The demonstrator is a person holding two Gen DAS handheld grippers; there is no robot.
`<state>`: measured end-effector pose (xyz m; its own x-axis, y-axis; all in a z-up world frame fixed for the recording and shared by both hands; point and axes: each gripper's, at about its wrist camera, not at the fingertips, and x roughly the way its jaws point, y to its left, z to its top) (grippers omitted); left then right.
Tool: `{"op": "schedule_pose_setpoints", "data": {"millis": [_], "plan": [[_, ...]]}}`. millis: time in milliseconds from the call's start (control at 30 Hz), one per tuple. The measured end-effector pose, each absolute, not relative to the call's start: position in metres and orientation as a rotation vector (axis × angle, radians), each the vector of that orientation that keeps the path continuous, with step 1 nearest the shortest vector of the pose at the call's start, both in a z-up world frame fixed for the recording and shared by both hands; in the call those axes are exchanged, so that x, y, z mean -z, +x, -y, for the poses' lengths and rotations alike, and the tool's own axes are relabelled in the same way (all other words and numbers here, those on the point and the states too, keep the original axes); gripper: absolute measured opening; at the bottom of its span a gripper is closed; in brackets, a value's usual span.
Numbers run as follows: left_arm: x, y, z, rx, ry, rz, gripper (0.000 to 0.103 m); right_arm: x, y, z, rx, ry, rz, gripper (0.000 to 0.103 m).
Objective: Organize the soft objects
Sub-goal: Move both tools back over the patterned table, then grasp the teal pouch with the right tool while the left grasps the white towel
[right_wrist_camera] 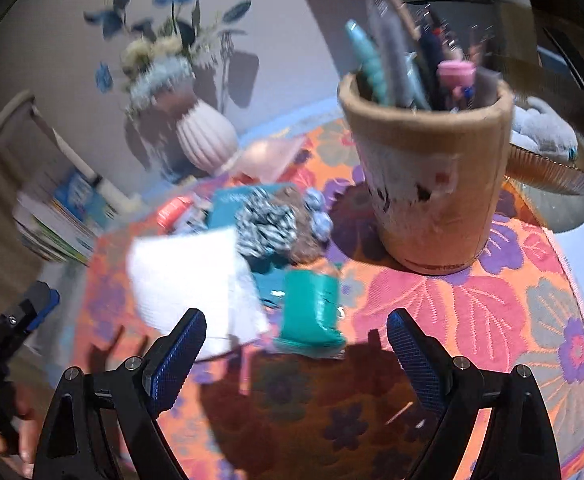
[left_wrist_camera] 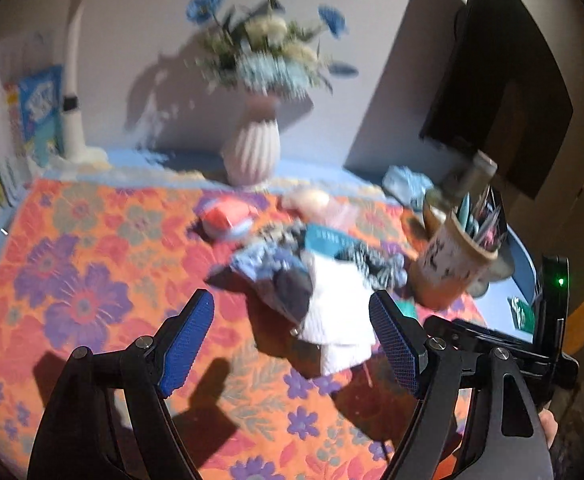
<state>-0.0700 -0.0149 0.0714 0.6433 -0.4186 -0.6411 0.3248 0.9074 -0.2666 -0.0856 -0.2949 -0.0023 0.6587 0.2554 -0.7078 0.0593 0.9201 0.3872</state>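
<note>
Both grippers, left (left_wrist_camera: 292,344) & right (right_wrist_camera: 295,354), are hanging wide, empty, over the floral cloth (left_wrist_camera: 92,240). Soft pile (left_wrist_camera: 315,264) is sitting mid-cloth nr the pen cup (right_wrist_camera: 427,184) (blurry). Prob. best taking the white cloth (right_wrist_camera: 184,268) by one edge.

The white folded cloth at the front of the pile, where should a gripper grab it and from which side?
Probably take the white cloth by its free near edge, coming from the front with the open left gripper. That edge hangs clear of the pile onto the floral mat.

Bare floral cloth (left_wrist_camera: 92,280) left of the pile (left_wrist_camera: 311,264); pen cup (right_wrist_camera: 427,184) apparently crowds its right.
</note>
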Motion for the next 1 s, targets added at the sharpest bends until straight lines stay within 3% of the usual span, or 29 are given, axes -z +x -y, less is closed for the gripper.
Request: {"op": "schedule_pose_setpoints", "data": {"millis": [200, 333, 500, 667, 767, 900, 1000], "plan": [[-0.035, -0.053, 0.039, 0.472, -0.139, -0.844, 0.079, 0.020, -0.073, 0.282, -0.044, 0.248, -0.861, 0.089], [-0.021, -0.044, 0.053, 0.491, -0.141, -0.877, 0.079, 0.026, -0.066, 0.275, -0.029, 0.167, -0.869, 0.072], [-0.011, -0.036, 0.067, 0.504, -0.141, -0.907, 0.077, 0.036, -0.059, 0.272, -0.042, 0.161, -0.893, 0.069], [-0.007, -0.033, 0.076, 0.494, -0.144, -0.915, 0.073, 0.036, -0.058, 0.270, -0.046, 0.145, -0.883, 0.059], [-0.007, -0.033, 0.080, 0.483, -0.122, -0.911, 0.058, 0.036, -0.059, 0.271, -0.045, 0.149, -0.877, 0.051], [-0.006, -0.036, 0.084, 0.442, -0.075, -0.907, 0.025, 0.036, -0.060, 0.272, -0.053, 0.157, -0.864, 0.043], [-0.010, -0.042, 0.077, 0.455, -0.099, -0.898, 0.017, 0.035, -0.062, 0.273, -0.057, 0.164, -0.856, 0.043]]}}
